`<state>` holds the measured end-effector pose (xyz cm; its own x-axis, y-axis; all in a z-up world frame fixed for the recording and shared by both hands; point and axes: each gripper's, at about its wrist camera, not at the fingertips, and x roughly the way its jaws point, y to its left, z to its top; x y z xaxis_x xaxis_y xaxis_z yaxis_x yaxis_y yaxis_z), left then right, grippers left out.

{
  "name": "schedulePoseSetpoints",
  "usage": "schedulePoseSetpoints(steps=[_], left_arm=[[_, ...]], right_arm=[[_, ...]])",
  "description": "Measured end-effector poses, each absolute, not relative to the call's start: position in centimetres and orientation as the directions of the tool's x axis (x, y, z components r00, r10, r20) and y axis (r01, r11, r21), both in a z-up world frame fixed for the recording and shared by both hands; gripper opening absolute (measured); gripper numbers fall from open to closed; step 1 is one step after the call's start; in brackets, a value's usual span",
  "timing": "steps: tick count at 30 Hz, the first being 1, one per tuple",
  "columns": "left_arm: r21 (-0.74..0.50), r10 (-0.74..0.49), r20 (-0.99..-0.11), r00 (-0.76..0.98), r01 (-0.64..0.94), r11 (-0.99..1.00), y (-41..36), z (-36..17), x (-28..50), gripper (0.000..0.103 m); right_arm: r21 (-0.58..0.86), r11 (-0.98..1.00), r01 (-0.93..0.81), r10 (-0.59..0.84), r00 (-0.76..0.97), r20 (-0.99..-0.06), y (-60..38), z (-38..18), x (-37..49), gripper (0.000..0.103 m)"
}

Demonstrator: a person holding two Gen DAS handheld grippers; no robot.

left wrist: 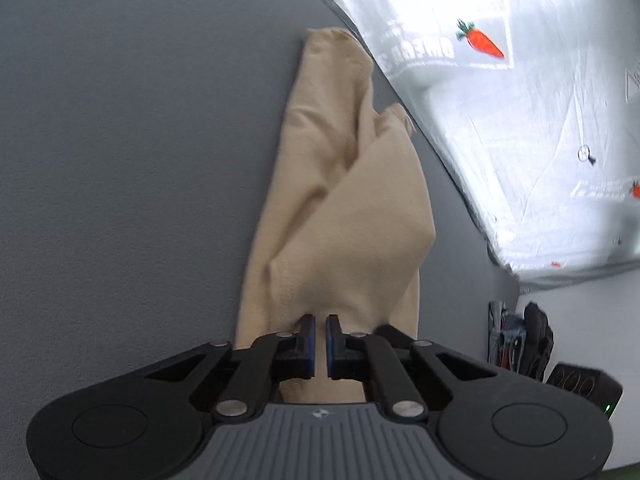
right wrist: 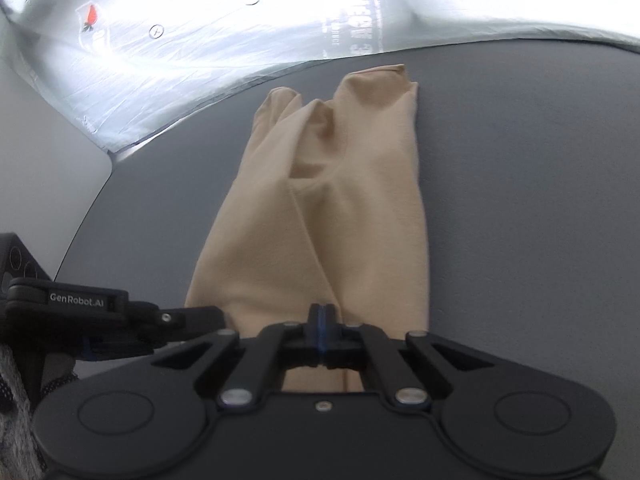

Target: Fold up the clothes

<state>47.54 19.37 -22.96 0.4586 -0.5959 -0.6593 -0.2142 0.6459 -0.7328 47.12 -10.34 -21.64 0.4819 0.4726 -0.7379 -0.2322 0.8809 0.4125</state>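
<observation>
A beige garment (left wrist: 340,200) lies in a long, loosely folded strip on the grey table (left wrist: 140,160), running away from me towards a white sheet. My left gripper (left wrist: 320,322) sits at its near end, the blue pads almost together with cloth pinched in the narrow gap. In the right wrist view the same garment (right wrist: 332,208) stretches ahead, with a seam running up to my right gripper (right wrist: 321,310), which is shut on the near edge. The left gripper's body (right wrist: 100,312) shows close beside it on the left.
A shiny white sheet printed with carrots (left wrist: 520,100) (right wrist: 240,40) covers the far side beyond the table edge. Black bags or clothes (left wrist: 536,336) and a black box (left wrist: 584,388) stand off the table at lower right. A knit sleeve (right wrist: 16,400) shows at lower left.
</observation>
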Motion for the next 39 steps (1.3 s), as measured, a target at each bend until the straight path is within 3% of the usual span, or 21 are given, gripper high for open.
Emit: schedulePoseSetpoints(steps=[3,4,6,8,9,15,20,31,36,38,39], left_arm=[[-0.722,-0.566,-0.665,0.487,-0.224,0.655,20.7,-22.2,47.2,0.009],[-0.694,-0.541,-0.685,0.488,-0.209,0.689,20.7,-21.5,47.0,0.023],[-0.624,-0.478,-0.730,0.489,-0.188,0.759,20.6,-20.3,46.8,0.041],[-0.620,-0.483,-0.731,0.481,-0.172,0.766,20.7,-19.9,46.1,0.041],[-0.632,-0.498,-0.726,0.475,-0.175,0.755,20.9,-19.8,45.6,0.041],[-0.602,-0.506,-0.758,0.412,-0.144,0.785,19.4,-20.3,40.6,0.041],[-0.657,-0.560,-0.732,0.389,-0.187,0.730,19.5,-20.8,35.9,0.041],[-0.755,-0.638,-0.650,0.412,-0.254,0.605,19.5,-22.6,28.9,0.043],[-0.726,-0.597,-0.671,0.439,-0.230,0.648,18.3,-21.7,28.5,0.049],[-0.682,-0.556,-0.700,0.447,-0.189,0.706,17.2,-20.9,28.2,0.047],[-0.662,-0.537,-0.712,0.453,-0.175,0.729,16.7,-20.6,28.1,0.045]], right_arm=[[0.428,0.887,-0.171,0.453,0.496,-0.741,-12.7,-21.9,47.0,0.000],[0.419,0.896,-0.145,0.431,0.504,-0.748,-13.2,-21.8,46.9,0.000],[0.412,0.905,-0.108,0.406,0.512,-0.757,-14.3,-21.6,46.4,0.001],[0.429,0.901,-0.060,0.398,0.504,-0.767,-15.6,-21.8,45.7,0.016],[0.436,0.899,-0.032,0.394,0.491,-0.777,-16.2,-21.9,45.3,0.029],[0.665,0.739,0.105,0.559,0.455,-0.693,-20.0,-24.0,40.0,0.028],[0.802,0.557,0.215,0.684,0.430,-0.590,-22.3,-26.4,35.1,0.029],[0.868,0.454,0.203,0.782,0.375,-0.497,-21.9,-28.0,29.4,0.033],[0.871,0.459,0.174,0.785,0.380,-0.489,-20.7,-27.4,29.8,0.039],[0.859,0.494,0.136,0.775,0.378,-0.506,-19.7,-27.1,30.0,0.033],[0.843,0.526,0.114,0.761,0.380,-0.526,-19.3,-27.0,29.9,0.024]])
